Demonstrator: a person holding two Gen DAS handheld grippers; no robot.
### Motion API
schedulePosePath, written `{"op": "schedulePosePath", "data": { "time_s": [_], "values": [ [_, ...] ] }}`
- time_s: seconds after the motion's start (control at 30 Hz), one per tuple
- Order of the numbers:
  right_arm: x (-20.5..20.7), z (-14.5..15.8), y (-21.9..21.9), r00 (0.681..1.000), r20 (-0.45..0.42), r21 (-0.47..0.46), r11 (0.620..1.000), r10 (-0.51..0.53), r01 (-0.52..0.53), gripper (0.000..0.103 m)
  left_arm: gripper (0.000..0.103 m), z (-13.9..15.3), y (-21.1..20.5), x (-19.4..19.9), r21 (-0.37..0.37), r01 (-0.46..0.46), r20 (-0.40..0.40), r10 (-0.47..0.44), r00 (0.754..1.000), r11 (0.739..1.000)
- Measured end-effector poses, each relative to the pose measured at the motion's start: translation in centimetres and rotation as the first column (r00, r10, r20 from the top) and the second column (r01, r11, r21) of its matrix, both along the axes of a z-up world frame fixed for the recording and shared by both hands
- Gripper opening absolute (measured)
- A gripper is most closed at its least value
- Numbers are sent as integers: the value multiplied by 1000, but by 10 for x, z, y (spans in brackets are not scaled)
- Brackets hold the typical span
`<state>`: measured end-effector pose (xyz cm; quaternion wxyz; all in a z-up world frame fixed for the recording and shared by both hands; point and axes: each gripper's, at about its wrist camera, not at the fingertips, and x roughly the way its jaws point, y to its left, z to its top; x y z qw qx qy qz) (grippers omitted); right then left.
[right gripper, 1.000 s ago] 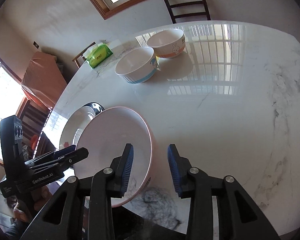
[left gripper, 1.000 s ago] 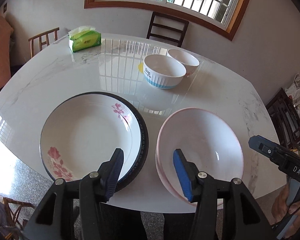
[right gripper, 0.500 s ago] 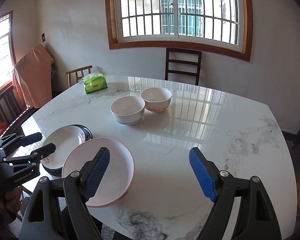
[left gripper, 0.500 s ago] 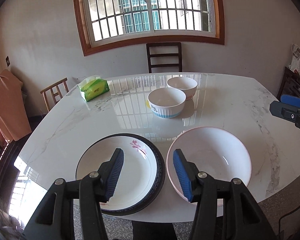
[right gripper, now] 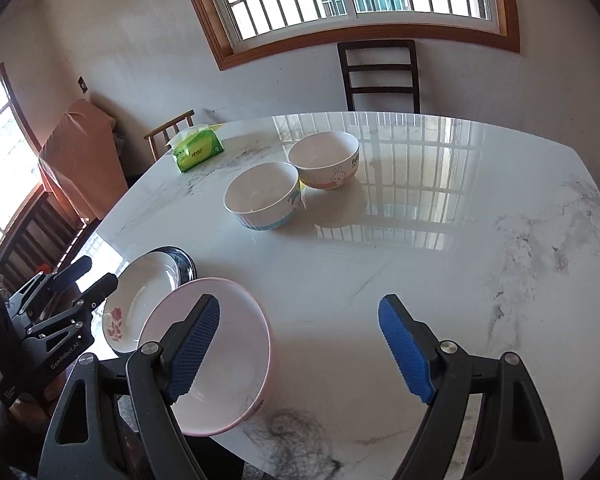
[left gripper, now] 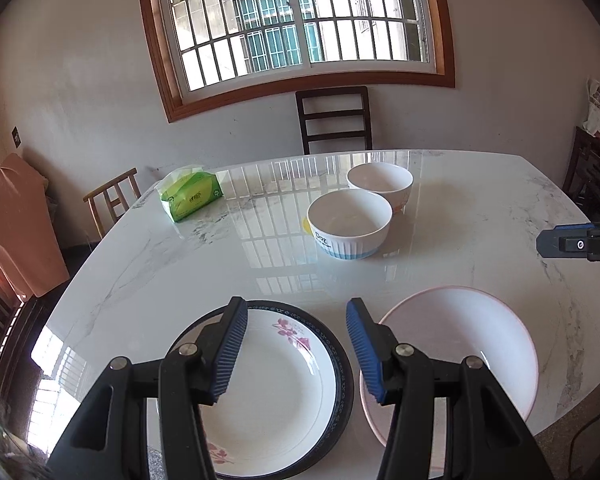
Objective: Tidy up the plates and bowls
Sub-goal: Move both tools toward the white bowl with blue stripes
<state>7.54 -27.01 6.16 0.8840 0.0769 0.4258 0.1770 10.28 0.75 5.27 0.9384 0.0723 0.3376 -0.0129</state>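
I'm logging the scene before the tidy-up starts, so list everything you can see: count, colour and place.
flowered plate: 1, white with pink flowers, on a dark-rimmed plate, near edge, left.
pink plate: 1, pale pink, near edge, right of the flowered plate.
blue-banded bowl: 1, white, ribbed, mid table.
rabbit bowl: 1, white with orange base, just behind the blue-banded bowl.
tissue pack: 1, green, far left of the table.
table: 1, white marble.
chairs: dark chair under the window; light wooden chair at left.
window: barred, brown frame.
left claw: open, empty, above the plates.
right claw: open, empty, just opened wider.
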Motion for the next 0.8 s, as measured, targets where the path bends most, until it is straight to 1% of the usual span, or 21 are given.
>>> {"op": "schedulePosePath", "data": {
  "time_s": [0.07, 0.13, 0.2, 0.27, 0.37, 0.4, 0.47, 0.53, 0.63, 0.7, 0.73, 0.8],
  "values": [
    [11, -5, -2, 999, -34, 21, 1000, 8, -8, 79, 53, 0, 6, 13, -59, 16, -16, -17, 1000, 998],
    [20, -8, -1, 999, -52, 25, 1000, 12, -11, 79, 53, -1, 12, 28, -109, 8, -41, -13, 999, 994],
    [30, -12, -1, 997, -76, 35, 999, 17, -14, 79, 53, -2, 19, 48, -157, 15, -103, -32, 994, 987],
    [41, -16, -1, 994, -102, 57, 998, 27, -21, 79, 53, -5, 26, 67, -226, 16, -157, -52, 986, 974],
    [59, -23, 1, 990, -141, 71, 997, 31, -21, 79, 53, -13, 35, 96, -308, -13, -259, -71, 963, 951],
    [66, -25, 2, 987, -155, 82, 996, 33, -21, 79, 53, -15, 37, 105, -329, -22, -282, -76, 956, 944],
    [79, -28, 5, 982, -181, 110, 994, 46, -26, 79, 53, -18, 38, 120, -329, -48, -302, -57, 952, 943],
    [92, -30, 9, 979, -199, 111, 993, 51, -29, 78, 53, -19, 38, 135, -332, -51, -304, -56, 951, 942],
    [112, -35, 15, 973, -224, 127, 991, 58, -30, 69, 53, -27, 39, 160, -362, -72, -347, -63, 936, 929],
    [128, -40, 16, 964, -259, 149, 989, 57, -18, 55, 53, -31, 39, 174, -370, -86, -374, -64, 925, 925],
    [134, -43, 16, 959, -277, 167, 986, 55, -9, 53, 53, -34, 39, 181, -376, -93, -389, -66, 919, 922],
    [147, -48, 18, 952, -301, 200, 980, 61, 1, 52, 53, -40, 41, 193, -403, -107, -417, -79, 905, 909]
  ]
}}
